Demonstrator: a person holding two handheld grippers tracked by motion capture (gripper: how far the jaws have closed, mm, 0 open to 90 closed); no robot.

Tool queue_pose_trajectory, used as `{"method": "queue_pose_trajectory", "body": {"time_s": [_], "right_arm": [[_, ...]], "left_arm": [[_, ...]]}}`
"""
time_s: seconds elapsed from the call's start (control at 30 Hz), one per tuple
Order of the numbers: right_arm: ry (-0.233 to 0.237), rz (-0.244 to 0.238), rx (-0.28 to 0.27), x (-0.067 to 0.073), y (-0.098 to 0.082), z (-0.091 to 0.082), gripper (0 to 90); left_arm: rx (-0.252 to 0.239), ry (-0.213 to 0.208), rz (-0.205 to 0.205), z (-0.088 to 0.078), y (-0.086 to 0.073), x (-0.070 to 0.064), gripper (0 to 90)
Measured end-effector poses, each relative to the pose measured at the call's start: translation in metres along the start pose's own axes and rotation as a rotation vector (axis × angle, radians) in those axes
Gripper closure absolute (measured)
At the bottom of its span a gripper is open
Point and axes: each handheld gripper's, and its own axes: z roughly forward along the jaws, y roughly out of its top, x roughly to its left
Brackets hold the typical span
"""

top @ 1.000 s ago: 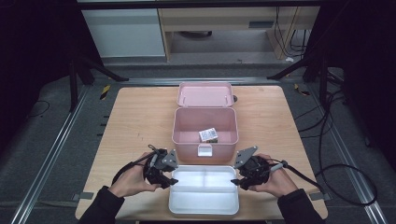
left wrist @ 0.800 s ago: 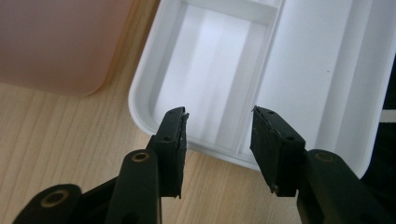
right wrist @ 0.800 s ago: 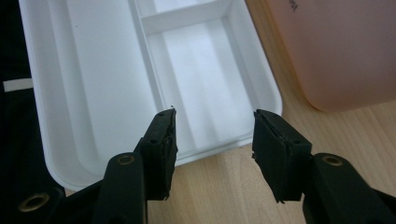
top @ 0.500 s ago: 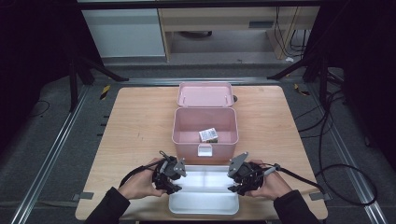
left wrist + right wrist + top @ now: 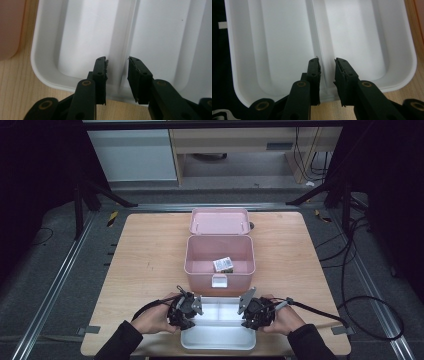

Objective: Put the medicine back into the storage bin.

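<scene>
A white two-compartment tray [image 5: 217, 345] lies at the table's front edge. My left gripper [image 5: 192, 312] reaches in over the tray's left end and my right gripper [image 5: 247, 312] over its right end. In the left gripper view the tray [image 5: 80, 37] lies under the left gripper [image 5: 117, 62], whose jaws straddle the raised divider [image 5: 121, 35] with a small gap on each side. In the right gripper view the right gripper [image 5: 327, 62] straddles the divider [image 5: 315, 32] of the tray [image 5: 274, 37] the same way. Both pairs of jaws have just been closing, with the divider between them.
Just behind the tray stands an open pink box [image 5: 220, 279], its lid [image 5: 220, 222] lying back on the table. A small printed packet [image 5: 223, 264] rests inside it. Cables trail from both grippers across the table's front corners. Dark floor with rails surrounds the table.
Both hands have come inward and down from the tray's far corners to its ends. Both pairs of jaws are narrower than before.
</scene>
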Motion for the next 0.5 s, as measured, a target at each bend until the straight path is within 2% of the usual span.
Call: {"method": "queue_pose_trajectory", "body": {"time_s": [0.1,0.17,0.23,0.3,0.5], "right_arm": [[0.006,-0.009,0.016,0.000,0.001,0.002,77.5],[-0.022,-0.049,0.074,0.003,0.007,0.005,77.9],[-0.022,-0.066,0.109,0.004,0.011,0.006,80.1],[-0.005,-0.044,0.106,0.002,0.012,0.007,83.7],[0.002,-0.049,0.107,0.001,0.012,0.007,85.9]], "left_arm": [[0.017,-0.008,0.004,0.002,0.002,-0.001,71.5],[0.030,-0.009,0.008,0.004,0.003,-0.002,72.5],[0.037,-0.011,0.006,0.004,0.003,-0.001,75.4],[0.041,-0.007,0.013,0.003,0.002,-0.001,78.9],[0.047,-0.010,0.040,0.003,0.002,-0.003,85.9]]}}
